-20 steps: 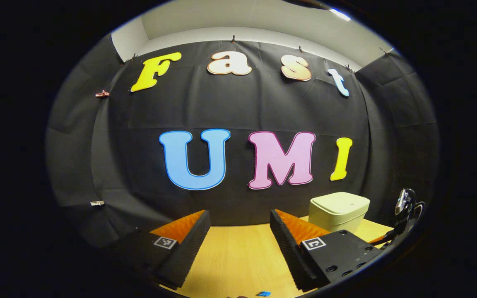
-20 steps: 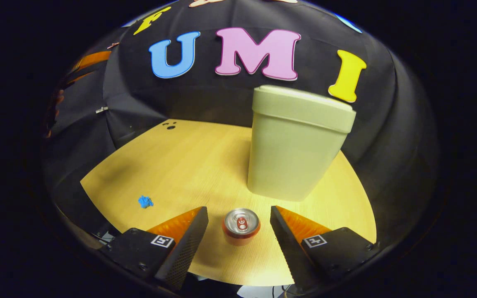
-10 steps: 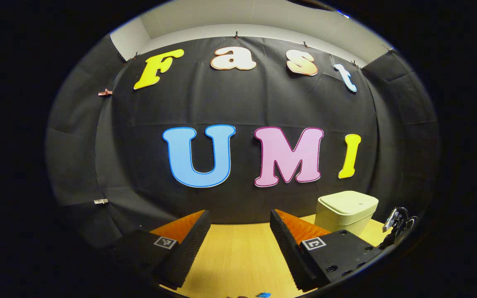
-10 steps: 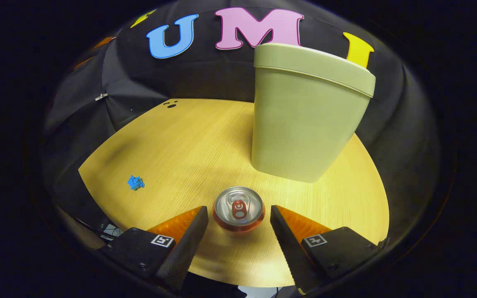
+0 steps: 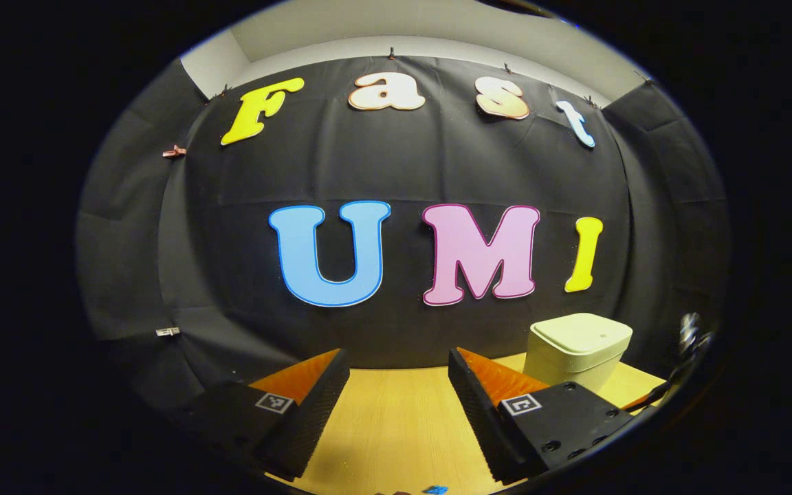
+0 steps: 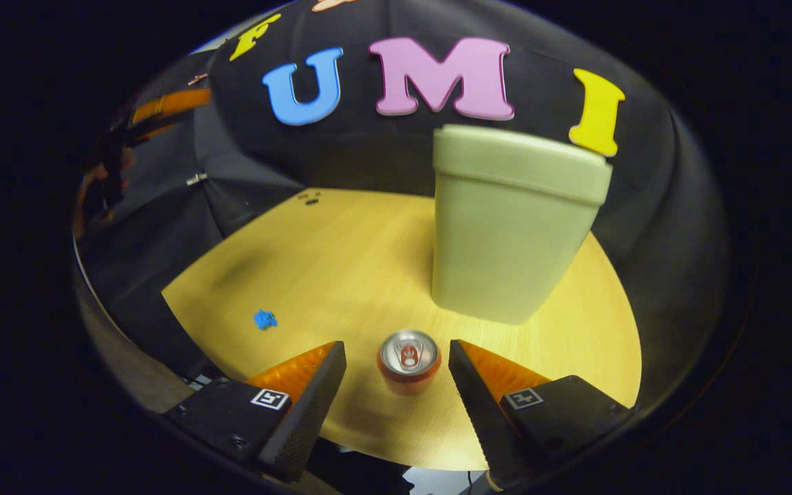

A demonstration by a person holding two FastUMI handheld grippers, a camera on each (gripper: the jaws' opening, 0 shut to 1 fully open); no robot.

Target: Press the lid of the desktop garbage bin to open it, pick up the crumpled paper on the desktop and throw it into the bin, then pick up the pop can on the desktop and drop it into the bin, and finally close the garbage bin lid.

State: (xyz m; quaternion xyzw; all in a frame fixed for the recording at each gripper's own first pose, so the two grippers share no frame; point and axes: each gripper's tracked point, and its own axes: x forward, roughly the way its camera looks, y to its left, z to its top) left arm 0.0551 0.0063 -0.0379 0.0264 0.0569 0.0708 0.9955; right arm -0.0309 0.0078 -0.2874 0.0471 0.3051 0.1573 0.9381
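The pale green bin [image 6: 514, 223] stands on the wooden table [image 6: 341, 268] with its lid down. A red pop can [image 6: 408, 361] with a silver top stands upright in front of it. My right gripper [image 6: 396, 347] is open; the can sits in the gap between its fingers, touching neither. A small blue crumpled paper [image 6: 265, 319] lies at the table's left. My left gripper [image 5: 397, 357] is open with nothing in it, facing the back wall. In the left gripper view the bin [image 5: 578, 347] stands to the right and the blue paper [image 5: 436, 489] peeks in at the bottom.
The black cloth wall closes the table's far side right behind the bin. The table's near edge [image 6: 396, 460] runs just under my right gripper's fingers. Two small dark holes [image 6: 310, 200] mark the table's far left corner.
The right gripper had come close over the can and has now drawn back, so the can and the bin look smaller. The left gripper view has barely shifted.
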